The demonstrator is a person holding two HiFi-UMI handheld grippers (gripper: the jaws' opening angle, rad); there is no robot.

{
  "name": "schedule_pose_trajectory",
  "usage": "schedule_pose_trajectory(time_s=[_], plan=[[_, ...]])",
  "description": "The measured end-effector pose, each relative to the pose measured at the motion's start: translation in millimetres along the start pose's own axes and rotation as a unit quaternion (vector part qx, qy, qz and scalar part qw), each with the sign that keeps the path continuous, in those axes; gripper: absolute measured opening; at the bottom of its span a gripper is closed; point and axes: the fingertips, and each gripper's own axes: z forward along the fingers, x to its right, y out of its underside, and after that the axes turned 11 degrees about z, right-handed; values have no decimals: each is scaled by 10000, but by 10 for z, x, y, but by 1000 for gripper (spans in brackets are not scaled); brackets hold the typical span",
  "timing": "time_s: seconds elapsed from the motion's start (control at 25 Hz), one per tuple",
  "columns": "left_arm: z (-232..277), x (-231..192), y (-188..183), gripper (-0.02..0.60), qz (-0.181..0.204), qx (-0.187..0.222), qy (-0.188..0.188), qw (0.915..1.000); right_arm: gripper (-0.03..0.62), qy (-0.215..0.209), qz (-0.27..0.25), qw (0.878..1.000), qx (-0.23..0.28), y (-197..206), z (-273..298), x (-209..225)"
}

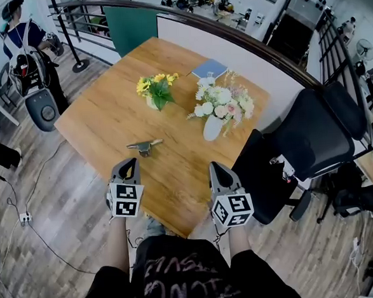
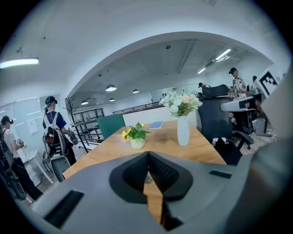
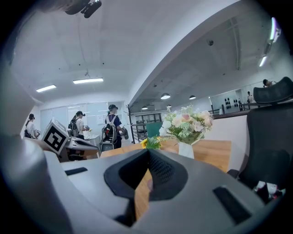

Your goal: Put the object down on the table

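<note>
A small grey metal object lies flat on the wooden worktop, in the near half of the surface and apart from everything else on it. The left hand-held gripper hangs just short of it, at the object's 6 o'clock, with its jaws pressed together and nothing between them; the left gripper view shows the two pads meeting at the tip. The right hand-held gripper is at the object's 4 o'clock, near the worktop's front corner, and its jaws are likewise closed and empty.

Further back on the worktop, a pot of yellow flowers stands at the object's 12 o'clock. A white vase of pale blooms is at its 2 o'clock. A blue notebook lies beyond the vase, close to the far edge. Bare wood stretches from the object to the worktop's left edge at 9 o'clock.

A black chair crowds the worktop's right side at 3 o'clock, close beside the right hand-held gripper. A white partition and a green panel close off the far side under a curved railing. To the left lies open plank floor, crossed by a power strip and its lead. A person wearing a backpack stands at 10 o'clock, well away from the worktop.
</note>
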Motion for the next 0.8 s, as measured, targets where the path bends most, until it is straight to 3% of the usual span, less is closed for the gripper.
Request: schedule_pose_trajectory(time_s=[0.64,0.8], plan=[[-654,-298,-384,14,-101,981,-715,9926,5,0,-30,9997,227,-198,-280,67],[-749,-292,-468,12,-31,1188,-743,9901,5,-35,-108,9996,265,-228,-312,63]])
